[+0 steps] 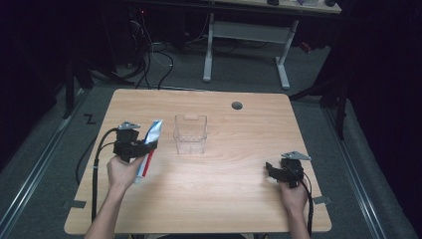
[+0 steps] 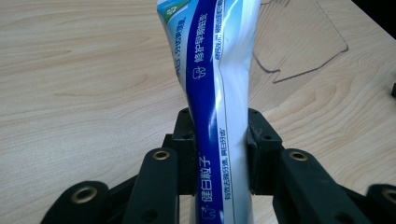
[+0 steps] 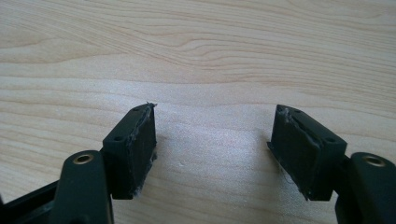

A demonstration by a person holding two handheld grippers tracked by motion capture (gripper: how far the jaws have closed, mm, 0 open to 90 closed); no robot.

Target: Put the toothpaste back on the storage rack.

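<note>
A blue and white toothpaste tube [image 1: 151, 141] with a red cap end is clamped in my left gripper [image 1: 148, 146] at the table's left side. In the left gripper view the tube [image 2: 215, 93] runs up between the two black pads [image 2: 186, 140], which press on its sides. A clear plastic box [image 1: 190, 133] stands upright and empty near the table's middle, to the right of the tube; its outline [image 2: 299, 42] lies beyond the tube. My right gripper [image 1: 271, 172] rests at the right front of the table, jaws wide apart [image 3: 215, 144] over bare wood.
The wooden table [image 1: 224, 199] has a round grey cable hole [image 1: 237, 105] at the back right. Cables trail from both grippers off the front edge. A white desk frame [image 1: 244, 45] stands on the floor behind.
</note>
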